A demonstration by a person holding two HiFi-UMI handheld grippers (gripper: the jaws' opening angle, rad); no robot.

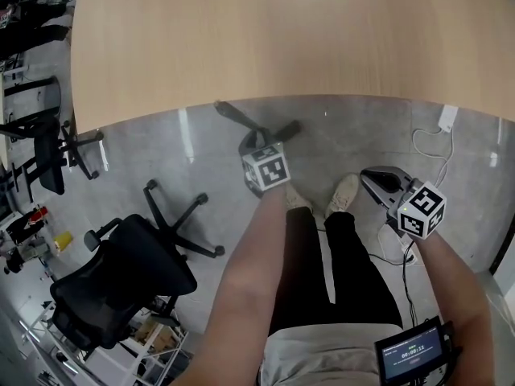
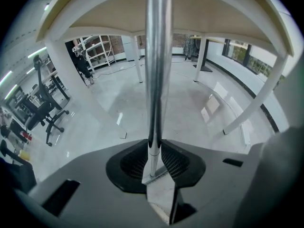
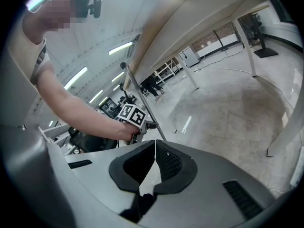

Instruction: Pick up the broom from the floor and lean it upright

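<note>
Broom handle point(image 2: 158, 56) beyond top edge

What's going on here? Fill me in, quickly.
A person stands at a wooden table with a gripper in each hand. The left gripper is clamped on the broom handle, a metal pole that stands nearly upright with its top close against the table's edge. The right gripper is shut and empty, held off to the side. The broom's head is not in view.
</note>
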